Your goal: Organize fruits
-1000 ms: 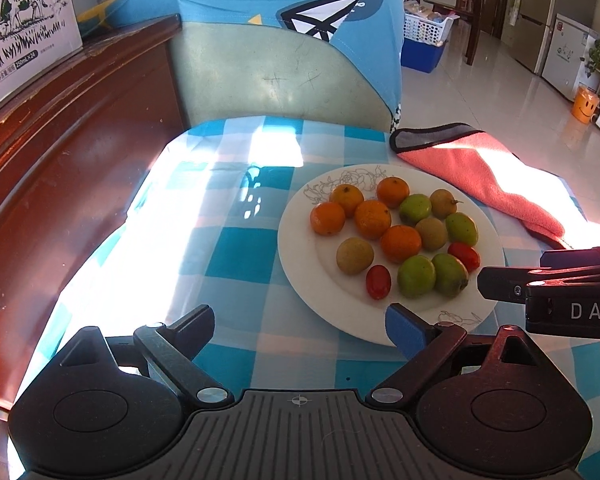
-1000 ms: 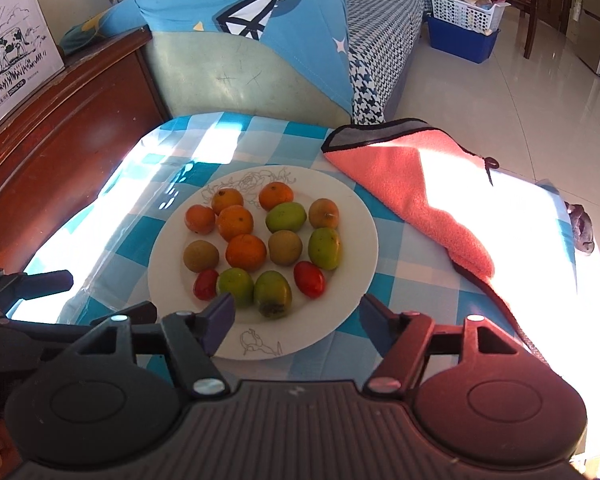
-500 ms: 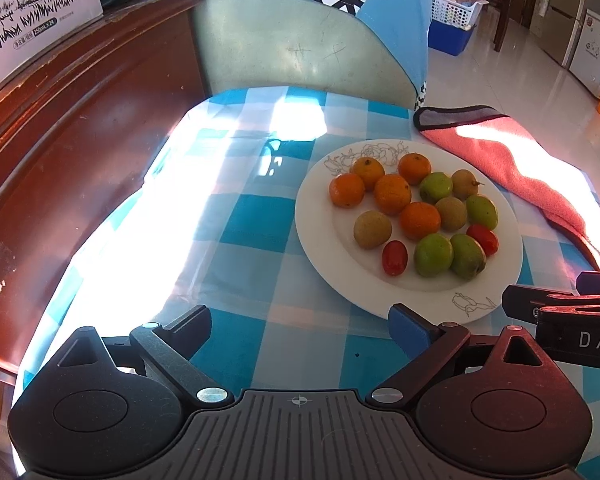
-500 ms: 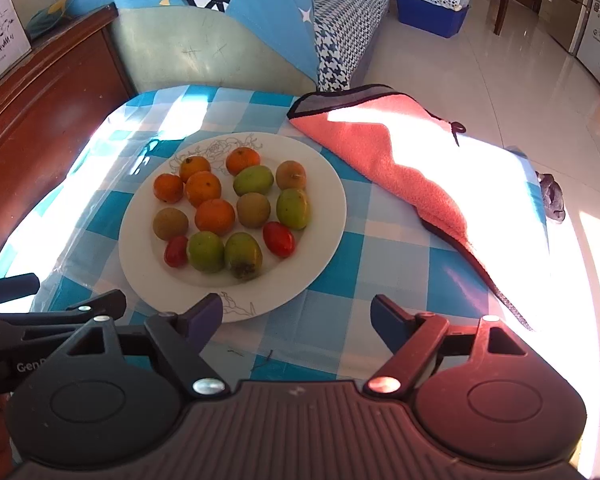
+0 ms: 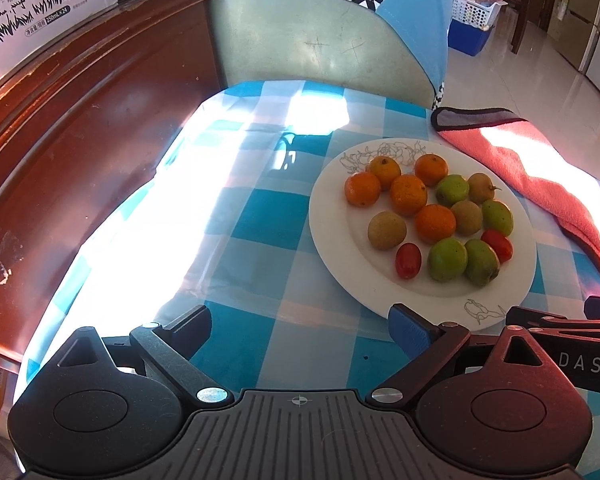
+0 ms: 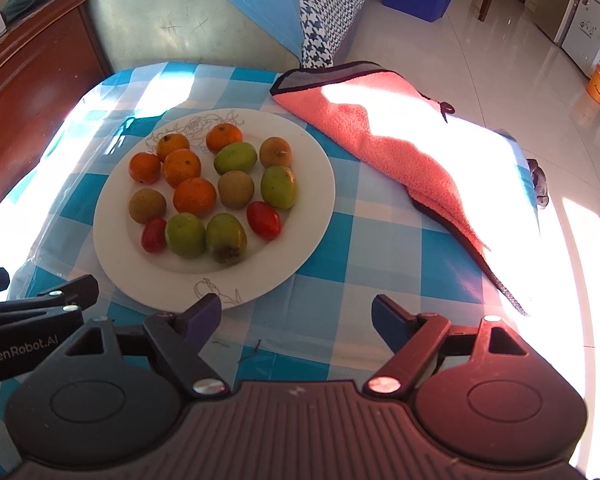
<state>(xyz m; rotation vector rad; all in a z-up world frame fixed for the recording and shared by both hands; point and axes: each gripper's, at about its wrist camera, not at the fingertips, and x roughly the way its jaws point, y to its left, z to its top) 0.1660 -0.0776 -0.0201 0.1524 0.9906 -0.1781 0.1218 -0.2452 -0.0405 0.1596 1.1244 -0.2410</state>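
Note:
A white plate (image 5: 332, 236) (image 6: 312, 184) on the blue checked tablecloth holds several fruits in groups: oranges (image 5: 407, 194) (image 6: 182, 167), green fruits (image 5: 447, 260) (image 6: 235, 157), brown fruits (image 5: 387, 230) (image 6: 147, 205) and two red tomatoes (image 5: 408, 261) (image 6: 263, 219). My left gripper (image 5: 300, 326) is open and empty, above the cloth at the plate's near left. My right gripper (image 6: 296, 314) is open and empty, at the plate's near edge. Each gripper shows at the side of the other's view.
A pink towel (image 5: 540, 176) (image 6: 400, 148) lies on the table right of the plate. A dark wooden sideboard (image 5: 80, 128) runs along the left. A green seat back with a blue cover (image 5: 320, 52) stands behind the table. Tiled floor lies to the right.
Both grippers have drawn back from the plate toward the near table edge and lifted slightly. Both stay open and empty. The fruits have not moved.

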